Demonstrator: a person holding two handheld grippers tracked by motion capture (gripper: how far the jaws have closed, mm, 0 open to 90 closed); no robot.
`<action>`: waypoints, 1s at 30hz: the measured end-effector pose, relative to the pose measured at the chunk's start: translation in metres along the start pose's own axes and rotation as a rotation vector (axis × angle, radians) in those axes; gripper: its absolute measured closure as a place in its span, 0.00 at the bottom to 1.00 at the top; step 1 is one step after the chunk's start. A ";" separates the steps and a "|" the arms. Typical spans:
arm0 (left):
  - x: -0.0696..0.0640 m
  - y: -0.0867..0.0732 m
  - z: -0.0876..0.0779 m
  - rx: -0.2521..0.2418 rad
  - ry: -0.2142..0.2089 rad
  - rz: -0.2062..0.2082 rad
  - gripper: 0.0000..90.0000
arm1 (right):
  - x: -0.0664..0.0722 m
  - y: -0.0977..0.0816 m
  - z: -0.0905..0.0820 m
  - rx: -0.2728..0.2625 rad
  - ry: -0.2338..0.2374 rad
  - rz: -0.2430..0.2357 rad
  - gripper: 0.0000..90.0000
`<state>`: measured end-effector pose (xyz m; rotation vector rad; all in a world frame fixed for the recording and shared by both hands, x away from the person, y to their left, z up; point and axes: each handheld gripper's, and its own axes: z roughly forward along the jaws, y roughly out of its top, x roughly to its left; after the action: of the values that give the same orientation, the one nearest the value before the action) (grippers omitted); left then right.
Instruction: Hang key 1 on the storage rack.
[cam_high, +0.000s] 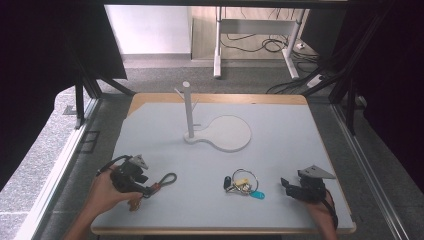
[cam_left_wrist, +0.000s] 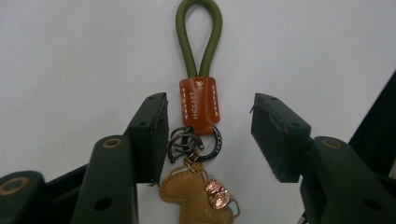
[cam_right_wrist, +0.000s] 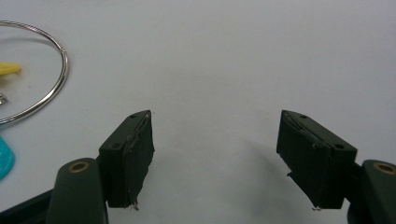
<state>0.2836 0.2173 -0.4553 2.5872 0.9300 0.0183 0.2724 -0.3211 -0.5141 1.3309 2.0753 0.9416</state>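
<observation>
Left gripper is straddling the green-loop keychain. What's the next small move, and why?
Probably close the left gripper on the keychain at its brown leather tab. In the left gripper view the tab lies between the jaws, close to the left pad, with a clear gap to the right pad, so nothing is gripped yet. The stand looks like the likely destination.

The left hand (cam_high: 107, 192) comes in from the bottom left corner, forearm angled up and inward, wrapped around the left gripper (cam_left_wrist: 208, 135), whose jaws stand partly apart and point toward the table's middle. The right hand (cam_high: 320, 207) sits low at the bottom right, holding the right gripper (cam_right_wrist: 215, 154) with jaws spread wide, aimed leftward.
</observation>
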 end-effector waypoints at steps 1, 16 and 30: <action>-0.001 0.002 0.002 0.015 0.000 0.000 0.54 | 0.000 0.000 0.000 0.001 -0.002 0.000 0.30; -0.003 0.022 0.031 0.177 0.055 0.022 0.67 | 0.001 0.001 0.000 0.012 0.007 0.003 0.30; -0.003 0.021 0.030 0.141 0.072 0.034 0.75 | -0.001 -0.002 0.001 0.022 -0.009 0.013 0.30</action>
<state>0.2984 0.1896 -0.4753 2.7487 0.9435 0.0583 0.2723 -0.3218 -0.5159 1.3591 2.0786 0.9192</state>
